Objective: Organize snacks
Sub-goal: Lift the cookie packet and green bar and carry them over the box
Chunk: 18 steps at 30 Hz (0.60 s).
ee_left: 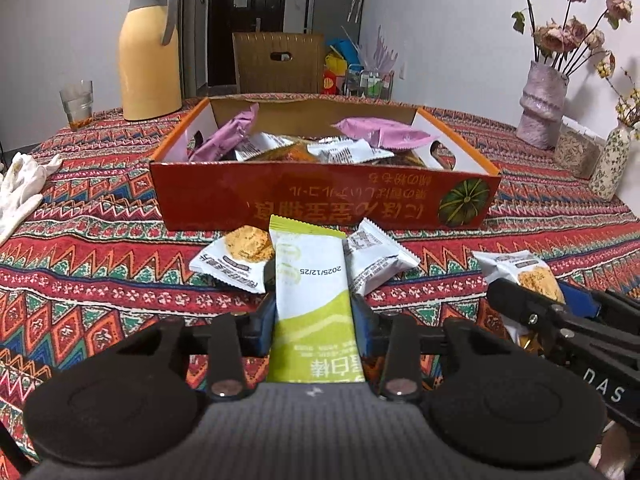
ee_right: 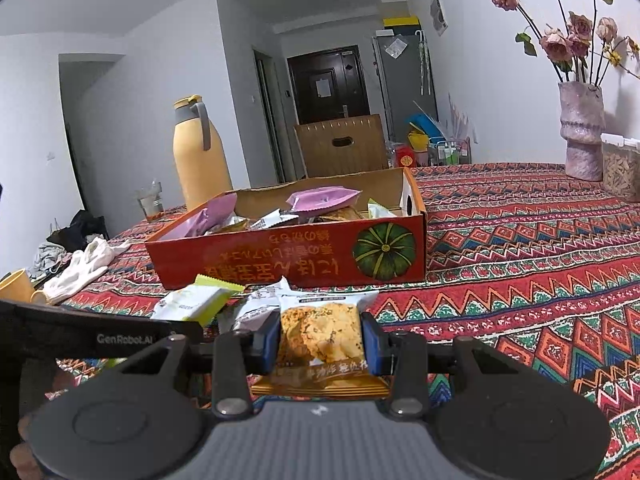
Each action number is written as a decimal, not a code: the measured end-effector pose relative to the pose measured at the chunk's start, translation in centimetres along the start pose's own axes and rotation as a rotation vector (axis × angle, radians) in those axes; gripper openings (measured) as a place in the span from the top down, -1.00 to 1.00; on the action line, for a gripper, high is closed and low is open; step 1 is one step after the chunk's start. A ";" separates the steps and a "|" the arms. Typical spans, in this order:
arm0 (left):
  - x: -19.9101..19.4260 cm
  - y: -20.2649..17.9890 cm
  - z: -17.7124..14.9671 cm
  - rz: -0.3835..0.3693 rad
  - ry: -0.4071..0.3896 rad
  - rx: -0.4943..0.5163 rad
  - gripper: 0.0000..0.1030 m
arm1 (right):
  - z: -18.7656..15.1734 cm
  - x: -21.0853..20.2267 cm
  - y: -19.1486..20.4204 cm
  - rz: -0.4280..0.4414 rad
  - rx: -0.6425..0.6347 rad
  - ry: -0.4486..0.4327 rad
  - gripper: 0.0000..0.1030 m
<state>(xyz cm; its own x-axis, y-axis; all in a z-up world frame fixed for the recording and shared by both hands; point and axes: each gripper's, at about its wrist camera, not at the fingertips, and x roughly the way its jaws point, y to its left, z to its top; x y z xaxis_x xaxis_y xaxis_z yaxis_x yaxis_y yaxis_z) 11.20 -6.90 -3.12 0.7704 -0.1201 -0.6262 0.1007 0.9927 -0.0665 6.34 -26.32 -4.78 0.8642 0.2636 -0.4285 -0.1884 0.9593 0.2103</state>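
Patterned tablecloth [ee_left: 100, 248] under snack box [ee_left: 320, 196], jug [ee_left: 148, 56], vases [ee_left: 540, 108].

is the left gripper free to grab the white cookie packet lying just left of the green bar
Probably not yet: the left gripper is already shut on the green bar. The cookie packet itself lies uncovered on the tablecloth.

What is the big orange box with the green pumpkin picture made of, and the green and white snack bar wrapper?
The orange pumpkin-print box looks like cardboard: its inside walls are plain brown, its edges folded, and the printed outside has a slight sheen. The green and white snack bar wrapper, held by the left gripper, seems to be thin, smooth plastic film with a zigzag-cut sealed end, though it could be coated foil.
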 end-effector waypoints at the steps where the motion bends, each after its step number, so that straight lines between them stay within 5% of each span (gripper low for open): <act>1: -0.2 0.1 0.1 -0.001 -0.007 -0.003 0.25 | 0.0 -0.1 0.1 -0.001 -0.003 -0.001 0.22; 18: -2.9 0.7 4.8 -0.016 -0.160 0.001 0.25 | 4.0 0.2 1.4 -0.034 -0.062 -0.100 0.22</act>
<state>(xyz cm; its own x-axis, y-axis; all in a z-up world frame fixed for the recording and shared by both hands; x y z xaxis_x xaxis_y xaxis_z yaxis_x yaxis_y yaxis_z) 12.07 -5.95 2.33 0.8593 -0.1364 -0.4930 0.1146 0.9906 -0.0744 8.12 -25.28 -1.08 0.9123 0.2220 -0.3441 -0.1837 0.9729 0.1406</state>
